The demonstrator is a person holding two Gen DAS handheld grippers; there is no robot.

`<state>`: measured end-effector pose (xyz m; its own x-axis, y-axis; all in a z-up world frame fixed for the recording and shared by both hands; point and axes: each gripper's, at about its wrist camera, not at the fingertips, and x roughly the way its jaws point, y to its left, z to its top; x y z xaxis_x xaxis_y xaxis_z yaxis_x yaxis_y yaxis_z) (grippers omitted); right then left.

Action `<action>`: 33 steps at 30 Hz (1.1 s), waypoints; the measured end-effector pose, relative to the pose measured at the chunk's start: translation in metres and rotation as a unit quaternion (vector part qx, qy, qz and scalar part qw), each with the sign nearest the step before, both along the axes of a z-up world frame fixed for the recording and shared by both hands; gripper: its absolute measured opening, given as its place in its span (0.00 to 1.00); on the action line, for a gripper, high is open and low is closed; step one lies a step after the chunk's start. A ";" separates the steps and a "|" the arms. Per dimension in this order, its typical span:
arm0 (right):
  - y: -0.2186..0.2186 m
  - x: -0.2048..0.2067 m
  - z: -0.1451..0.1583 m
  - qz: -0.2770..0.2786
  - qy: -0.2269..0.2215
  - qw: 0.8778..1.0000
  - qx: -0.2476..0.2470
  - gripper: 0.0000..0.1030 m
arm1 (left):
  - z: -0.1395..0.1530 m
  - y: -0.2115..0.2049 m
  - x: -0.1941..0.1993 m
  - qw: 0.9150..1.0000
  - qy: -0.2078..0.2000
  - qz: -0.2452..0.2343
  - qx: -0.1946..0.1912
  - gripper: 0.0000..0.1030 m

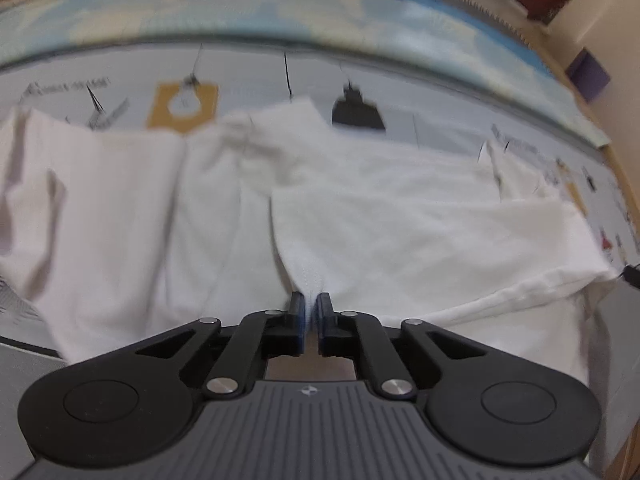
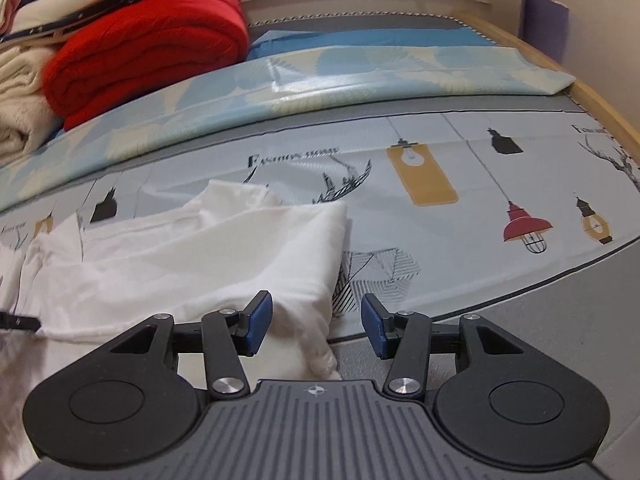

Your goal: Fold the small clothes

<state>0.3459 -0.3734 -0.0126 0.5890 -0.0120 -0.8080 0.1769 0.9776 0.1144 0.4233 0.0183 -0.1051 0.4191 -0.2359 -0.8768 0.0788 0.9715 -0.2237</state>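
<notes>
Two grippers; left gripper (image 1: 311,314) pinching blurred white garment (image 1: 360,216); right gripper (image 2: 317,330) agape

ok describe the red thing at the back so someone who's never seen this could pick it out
Start at the printed sheet with lamp drawings, where the white garment lies, and look past the pale blue patterned cloth to the pile at the back left. The folded red blanket sits there, thick and rolled over. It is the only bright red item, beside a cream blanket.
</notes>
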 end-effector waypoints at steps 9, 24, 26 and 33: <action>-0.003 0.014 -0.002 -0.032 -0.017 0.999 0.039 0.51 | 0.004 0.043 -0.012 0.996 0.025 0.029 0.085 0.13; 0.038 0.045 -0.061 -0.051 0.130 0.990 -0.010 0.55 | 0.022 0.102 -0.009 0.994 -0.085 0.060 0.019 0.37; 0.047 0.045 -0.041 -0.044 0.094 0.995 -0.002 0.55 | 0.019 0.144 -0.001 0.987 -0.082 0.139 0.004 0.37; 0.083 0.043 0.003 0.010 0.014 1.000 0.012 0.56 | -0.009 0.202 0.005 0.970 0.010 0.235 -0.065 0.51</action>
